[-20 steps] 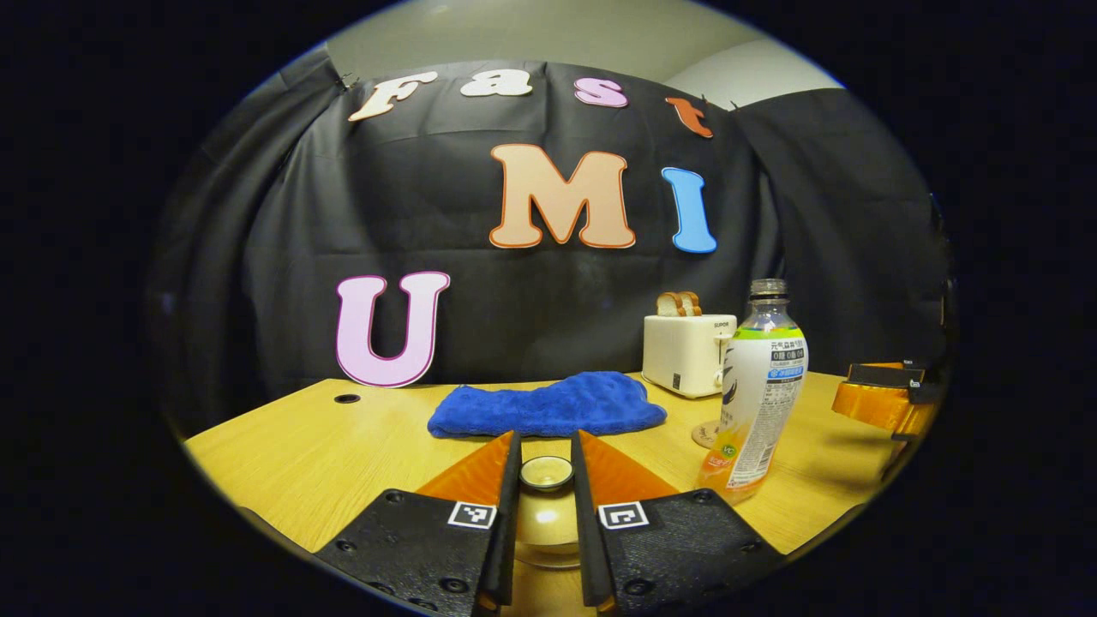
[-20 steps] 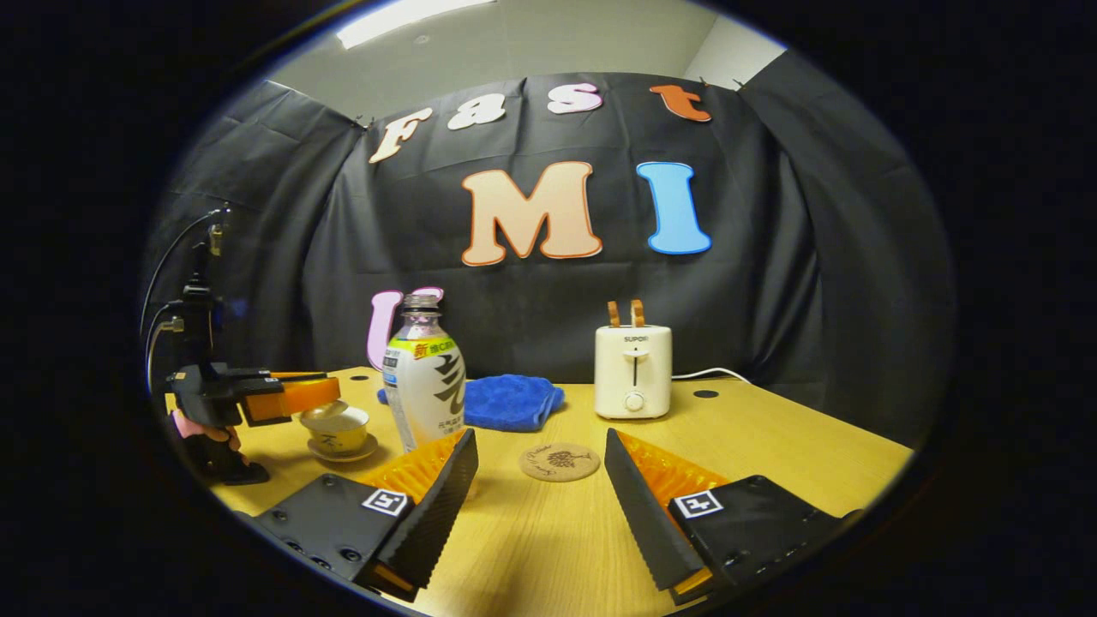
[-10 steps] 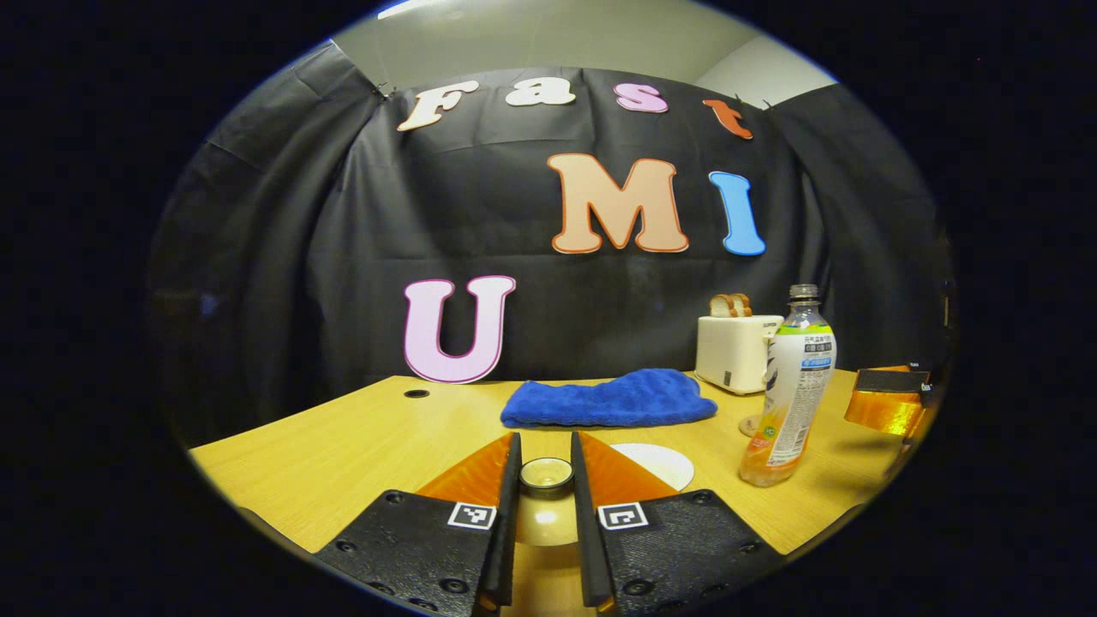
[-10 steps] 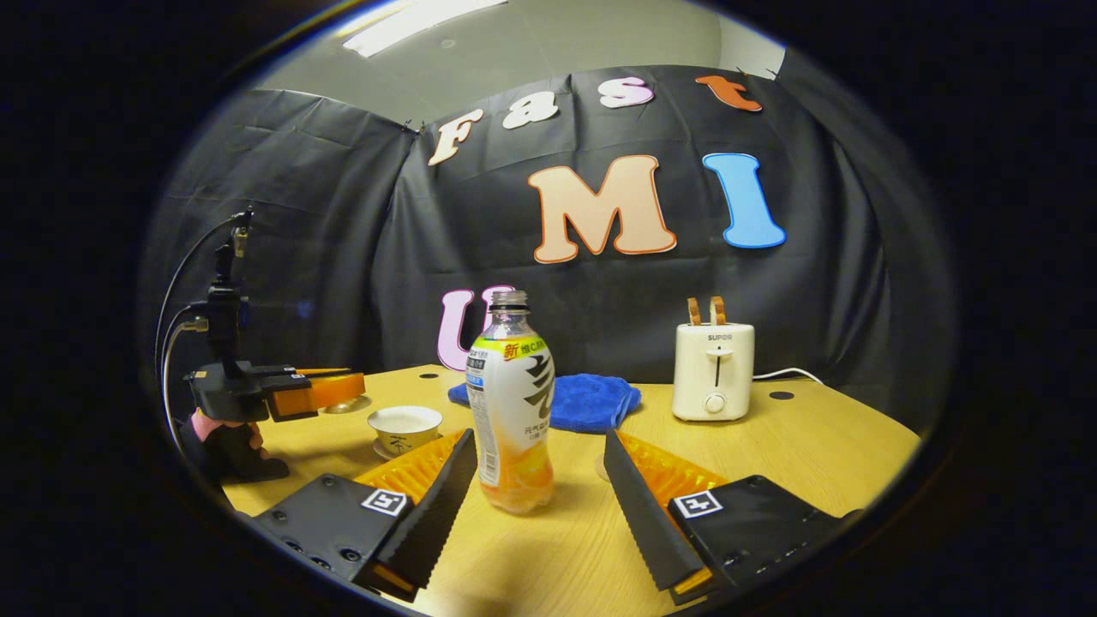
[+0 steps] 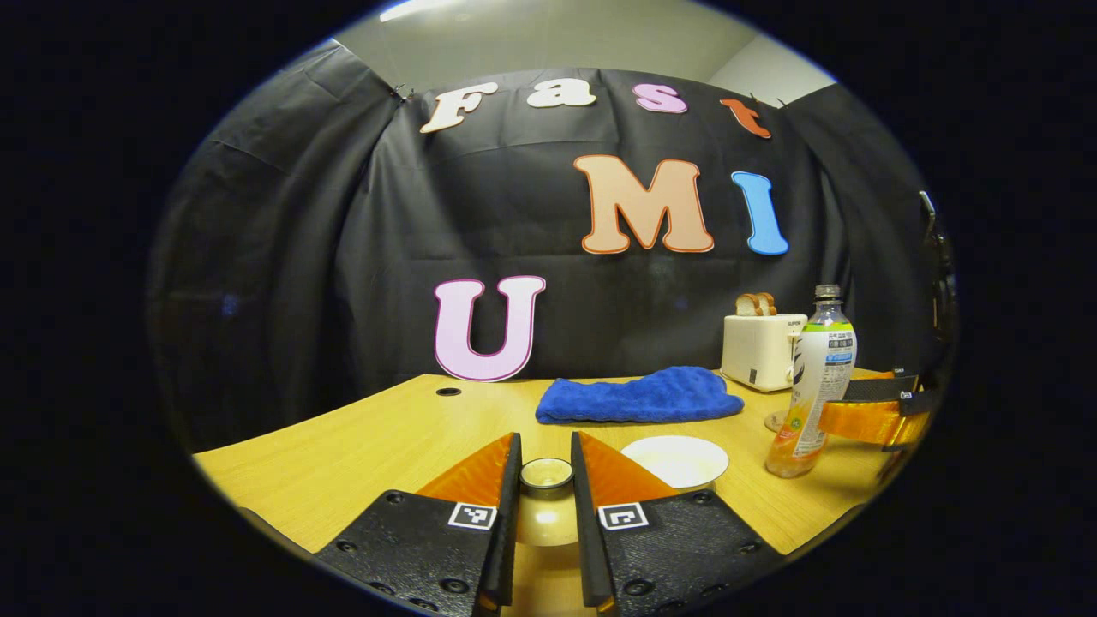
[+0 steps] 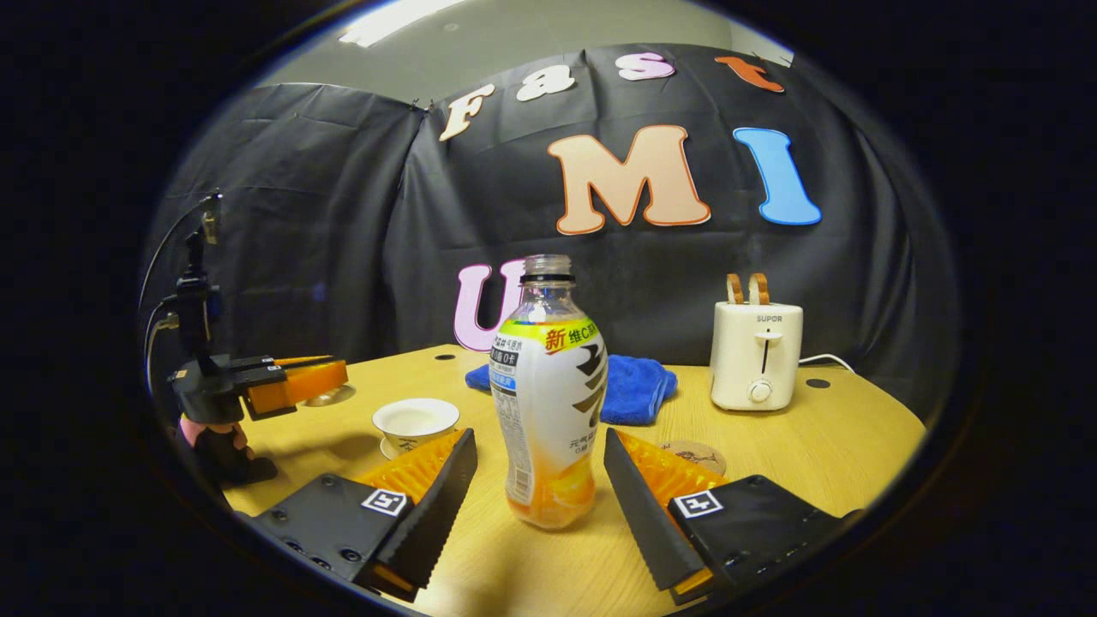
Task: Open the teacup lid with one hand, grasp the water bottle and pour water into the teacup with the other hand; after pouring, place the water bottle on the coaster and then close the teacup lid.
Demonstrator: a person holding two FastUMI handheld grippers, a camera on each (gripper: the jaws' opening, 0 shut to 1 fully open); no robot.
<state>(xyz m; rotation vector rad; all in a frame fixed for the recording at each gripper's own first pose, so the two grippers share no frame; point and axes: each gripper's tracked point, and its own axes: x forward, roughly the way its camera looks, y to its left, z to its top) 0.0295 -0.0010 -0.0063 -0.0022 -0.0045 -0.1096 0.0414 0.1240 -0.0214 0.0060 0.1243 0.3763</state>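
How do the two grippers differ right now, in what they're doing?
The left gripper is shut on the teacup lid, holding it off the teacup; the right gripper is open, holding nothing. The left gripper grips its lid's knob; the right gripper's fingers stand either side of the water bottle without touching. Both are hand-held above the same wooden table.

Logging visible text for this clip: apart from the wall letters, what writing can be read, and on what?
"SUPOR": front of the toaster.
Water bottle label: print too small to read reliably.
Coaster: marking too small to read.
Square markers on the right gripper: patterns, no words.
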